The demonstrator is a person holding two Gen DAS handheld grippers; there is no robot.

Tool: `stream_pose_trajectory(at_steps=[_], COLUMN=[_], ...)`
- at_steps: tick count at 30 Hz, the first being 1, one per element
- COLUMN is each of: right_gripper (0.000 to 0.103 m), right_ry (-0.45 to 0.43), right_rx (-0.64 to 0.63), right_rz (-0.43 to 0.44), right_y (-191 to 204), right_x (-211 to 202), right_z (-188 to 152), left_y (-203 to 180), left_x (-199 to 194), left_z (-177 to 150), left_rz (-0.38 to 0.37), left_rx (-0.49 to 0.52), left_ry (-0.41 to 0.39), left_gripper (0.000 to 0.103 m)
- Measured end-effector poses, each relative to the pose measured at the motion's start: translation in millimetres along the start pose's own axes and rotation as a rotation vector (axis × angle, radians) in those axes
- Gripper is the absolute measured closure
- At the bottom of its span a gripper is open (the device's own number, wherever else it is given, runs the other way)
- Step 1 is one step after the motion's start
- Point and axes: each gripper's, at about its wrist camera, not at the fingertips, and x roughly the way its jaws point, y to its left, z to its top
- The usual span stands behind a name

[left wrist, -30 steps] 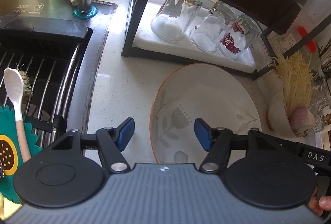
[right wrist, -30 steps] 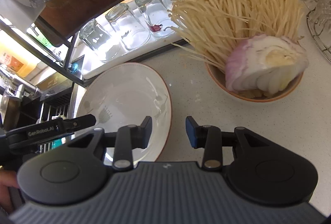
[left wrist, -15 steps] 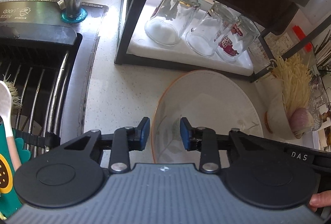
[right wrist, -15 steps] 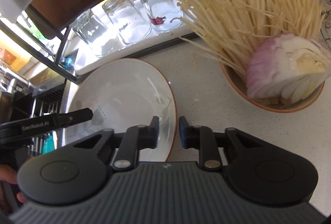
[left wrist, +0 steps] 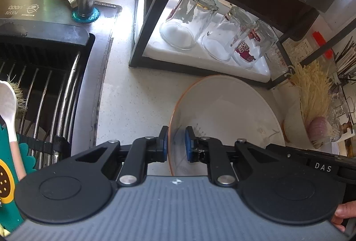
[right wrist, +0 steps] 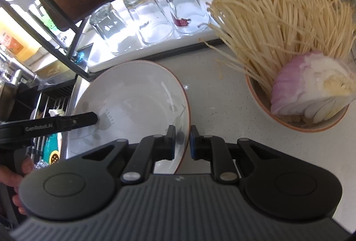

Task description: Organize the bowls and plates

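Now the white orange-rimmed bowl (left wrist: 229,112) is gripped at opposite edges on the pale countertop (left wrist: 138,94); its left rim is pinched by the left gripper (left wrist: 175,143), its right rim by the right gripper (right wrist: 183,143); it lies between the sink rack (left wrist: 44,94) and a bowl of enoki mushrooms (right wrist: 296,112), just before three upturned glasses (left wrist: 218,34) on a white tray (left wrist: 262,69).

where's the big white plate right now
The white plate sits on the counter in front of the rack of upturned glasses, between sink and mushroom bowl, with the left tool and right tool clamping opposite rims.
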Motion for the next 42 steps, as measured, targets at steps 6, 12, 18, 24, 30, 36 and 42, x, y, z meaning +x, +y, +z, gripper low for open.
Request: stream_pose_trajectory(at_steps=[6,12,18,24,30,36,42], right_gripper=[0.087,0.087,0.087,0.087,0.087,0.087,0.086], right_ry=[-0.018,-0.056,-0.088,-0.120,-0.119,-0.080,-0.062], right_rx=[-0.003,-0.038,-0.029,-0.037,-0.054,-0.059,-0.160], right_rz=[0.014,0.021,0.050,0.070,0.085,0.088,-0.012], right_y=[1,0,-8,-17,-27,-39,-35], right_x=[-21,-56,-82,-109,-125,-131,-135], right_z=[1,-10,-23,-39,-60,-83,-106], left_y=[-10,-29,-51,-69,-86,-96,-106], left_x=[-21,-47,-70,-88,-99,-102,-96], left_z=[-4,-14,-30,-48,-72,-100,-132], left_rz=[-0.012,-0.019,-0.016,-0.009,0.015,0.034,0.062], left_rx=[0.001,0.014,0.039,0.037,0.054,0.051,0.030], left_ry=[-0.027,-0.045,-0.073,-0.095,-0.094,-0.062,-0.009], left_gripper=[0.086,0.086,0.086,0.085,0.085,0.085,0.084])
